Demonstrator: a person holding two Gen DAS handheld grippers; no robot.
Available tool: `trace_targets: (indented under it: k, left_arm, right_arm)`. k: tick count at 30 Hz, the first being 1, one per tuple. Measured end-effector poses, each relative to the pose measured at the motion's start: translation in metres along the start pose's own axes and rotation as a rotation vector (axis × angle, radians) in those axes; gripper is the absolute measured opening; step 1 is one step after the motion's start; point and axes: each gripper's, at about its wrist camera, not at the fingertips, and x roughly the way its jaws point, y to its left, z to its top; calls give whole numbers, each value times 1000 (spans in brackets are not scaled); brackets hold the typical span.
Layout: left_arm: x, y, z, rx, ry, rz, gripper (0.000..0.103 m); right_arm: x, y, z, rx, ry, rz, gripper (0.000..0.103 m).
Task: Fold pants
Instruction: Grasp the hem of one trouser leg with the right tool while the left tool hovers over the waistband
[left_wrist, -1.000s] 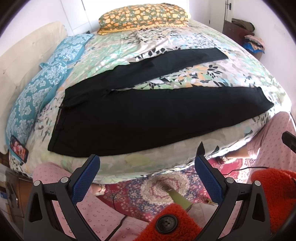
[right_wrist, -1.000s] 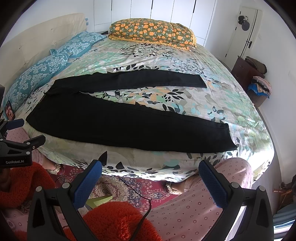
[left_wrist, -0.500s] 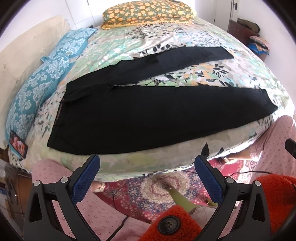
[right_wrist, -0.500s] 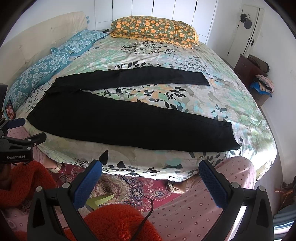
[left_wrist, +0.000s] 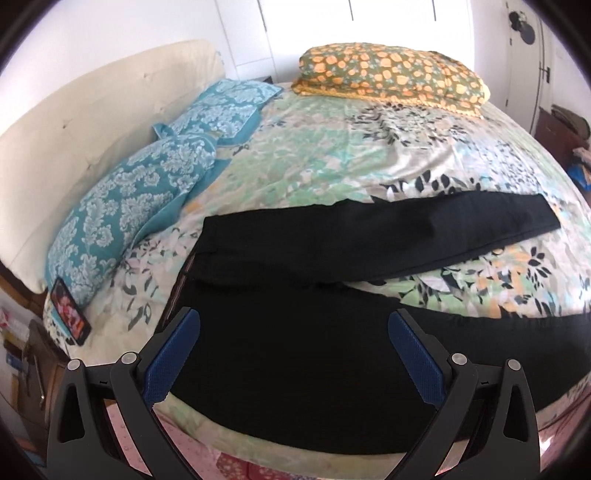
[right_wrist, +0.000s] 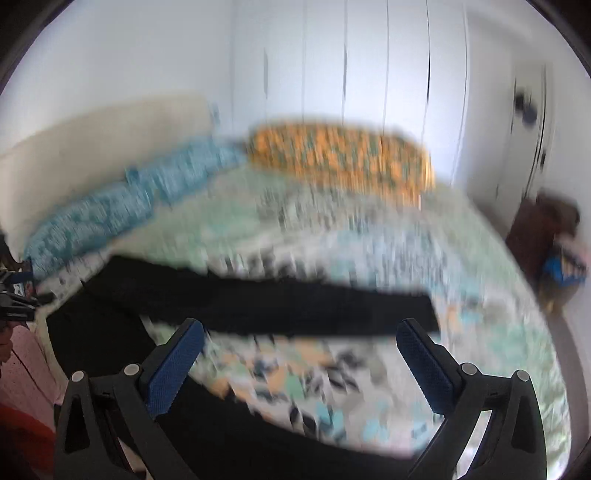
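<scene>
The black pants (left_wrist: 332, 288) lie flat on the floral bedspread (left_wrist: 332, 155), legs spread apart toward 3 o'clock, waistband toward 9 o'clock. The left gripper (left_wrist: 293, 341) sits over the near leg with fingers wide apart, holding nothing. The right gripper (right_wrist: 300, 350), in a motion-blurred view, has fingers equally wide, empty, over the gap between the legs. An orange pillow (left_wrist: 391, 74) lies at 12 o'clock.

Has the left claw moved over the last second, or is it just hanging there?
Yes. The left claw has moved forward and up over the bed; it now frames the black pants instead of the floor rug.
</scene>
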Motion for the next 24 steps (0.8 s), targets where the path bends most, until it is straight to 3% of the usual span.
trace_targets:
  k: [5, 8, 12, 16, 18, 19, 20, 24]
  left_arm:
    - [50, 7, -13, -22, 118, 77, 102]
    - [81, 11, -16, -40, 182, 116, 102]
    - [109, 19, 2, -82, 191, 143, 102]
    - [130, 28, 23, -173, 222, 152, 102]
    - [133, 30, 25, -210, 228, 144, 102]
    - [134, 28, 24, -212, 232, 143, 102]
    - [136, 26, 23, -204, 237, 141, 102]
    - [148, 16, 18, -147, 234, 159, 102]
  right_arm:
    - [130, -150, 43, 231, 159, -108, 101]
    - [183, -216, 71, 460, 183, -26, 94]
    - [237, -234, 97, 550, 188, 50, 91]
    - [289, -231, 107, 480, 258, -29, 89]
    - [297, -227, 104, 439, 259, 10, 68]
    - [292, -223, 103, 395, 238, 6, 48]
    - [286, -222, 100, 367, 235, -2, 8]
    - [251, -229, 72, 391, 216, -24, 6]
